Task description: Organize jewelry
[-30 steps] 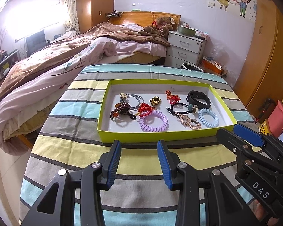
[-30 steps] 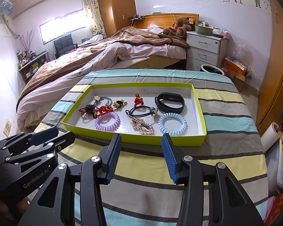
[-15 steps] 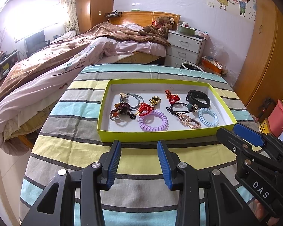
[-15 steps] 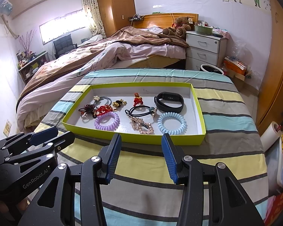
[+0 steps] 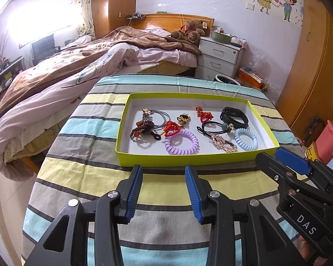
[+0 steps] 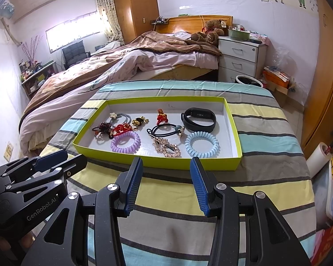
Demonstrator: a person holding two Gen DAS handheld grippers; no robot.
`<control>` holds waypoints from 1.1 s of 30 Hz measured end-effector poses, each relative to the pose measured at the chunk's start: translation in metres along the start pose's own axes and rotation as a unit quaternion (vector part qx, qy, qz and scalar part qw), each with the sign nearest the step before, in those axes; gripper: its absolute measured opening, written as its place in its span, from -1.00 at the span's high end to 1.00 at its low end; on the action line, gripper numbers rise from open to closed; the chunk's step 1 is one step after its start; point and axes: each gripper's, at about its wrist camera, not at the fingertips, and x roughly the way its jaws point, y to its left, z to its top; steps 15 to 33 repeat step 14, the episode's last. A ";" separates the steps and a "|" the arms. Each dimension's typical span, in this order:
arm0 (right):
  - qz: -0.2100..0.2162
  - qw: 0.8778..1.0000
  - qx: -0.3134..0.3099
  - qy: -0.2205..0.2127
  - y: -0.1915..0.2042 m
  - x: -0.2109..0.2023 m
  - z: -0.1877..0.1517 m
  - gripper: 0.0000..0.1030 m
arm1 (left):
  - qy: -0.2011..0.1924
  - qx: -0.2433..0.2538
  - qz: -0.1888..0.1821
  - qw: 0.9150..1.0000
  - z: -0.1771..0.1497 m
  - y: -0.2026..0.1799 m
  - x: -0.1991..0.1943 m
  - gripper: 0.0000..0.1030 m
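Leftmost, the left gripper [image 5: 163, 173] hovers over the striped cloth [image 5: 82, 170] just short of the lime-green tray [image 5: 188, 157], jaws parted around nothing; its body reads "GenRobot.AI" in the right wrist view. Inside the tray lie a beaded bracelet [image 5: 143, 128], a purple coil hair tie [image 5: 181, 142], a rhinestone clip [image 5: 224, 143], a blue coil hair tie [image 5: 246, 139] and a black wristband [image 5: 234, 117] (its small screen unreadable). Rightmost, the right gripper [image 6: 165, 165], marked "DAS" in the left wrist view, is likewise spread and empty before the tray's near wall.
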 end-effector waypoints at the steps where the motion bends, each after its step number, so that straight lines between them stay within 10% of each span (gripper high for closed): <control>1: 0.000 1.000 0.000 0.000 0.000 0.000 0.000 0.12 | -0.001 0.000 0.000 1.000 0.000 0.000 0.000 0.23; 33: -0.001 1.000 0.005 -0.001 -0.001 -0.002 0.000 0.12 | 0.001 -0.003 0.002 1.000 0.000 -0.001 -0.001 0.23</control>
